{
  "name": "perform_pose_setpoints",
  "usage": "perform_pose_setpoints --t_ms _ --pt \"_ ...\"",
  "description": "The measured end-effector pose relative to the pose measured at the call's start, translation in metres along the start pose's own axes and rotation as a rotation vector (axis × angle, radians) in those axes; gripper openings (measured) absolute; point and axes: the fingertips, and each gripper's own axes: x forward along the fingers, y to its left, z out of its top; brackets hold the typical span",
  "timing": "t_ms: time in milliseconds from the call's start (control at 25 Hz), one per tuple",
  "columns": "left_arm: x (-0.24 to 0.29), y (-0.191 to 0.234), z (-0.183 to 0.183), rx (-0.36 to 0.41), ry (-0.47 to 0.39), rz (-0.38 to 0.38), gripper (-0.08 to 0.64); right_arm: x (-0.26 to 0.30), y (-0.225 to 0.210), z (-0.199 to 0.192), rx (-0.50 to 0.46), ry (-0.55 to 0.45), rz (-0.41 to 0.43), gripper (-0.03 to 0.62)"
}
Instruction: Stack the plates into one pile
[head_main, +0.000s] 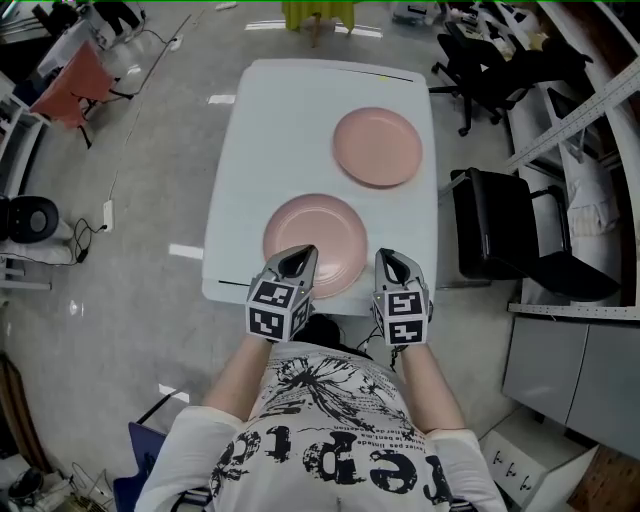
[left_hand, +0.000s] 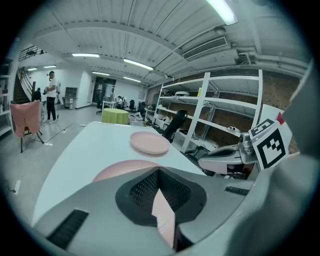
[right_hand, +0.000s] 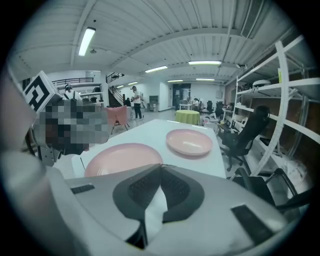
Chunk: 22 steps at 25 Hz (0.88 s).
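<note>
In the middle of a glossy grey floor (head_main: 150, 200) stands a white rectangular bench with rounded corners (head_main: 290, 120), its top smooth and matte. Two round, shallow plates lie on it, well apart. The near pink plate (head_main: 325, 225) is by the near edge and the far pink plate (head_main: 378, 146) is toward the far right. A black office chair (head_main: 500, 235) sits to the right. The left gripper (head_main: 306, 252) is over the near plate's near rim. The right gripper (head_main: 384, 257) is just beside that plate's right edge. Both are clenched on nothing.
</note>
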Motion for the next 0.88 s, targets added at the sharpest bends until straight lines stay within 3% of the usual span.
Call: perform_pose_setpoints --t_ms 440,640,880 --pt "0.068 0.012 0.065 0.0 -0.026 -0.098 0.005 0.036 -0.056 0.043 0.059 -0.047 -0.033 0.006" --pt "0.097 0.01 0.074 -0.045 -0.018 -0.069 0.005 0.055 -0.089 0.061 0.002 -0.093 -0.032 0.008" --pt "0.145 -0.013 0.087 -0.108 -0.028 0.022 0.005 0.075 -0.154 0.065 -0.033 -0.109 0.056 0.008"
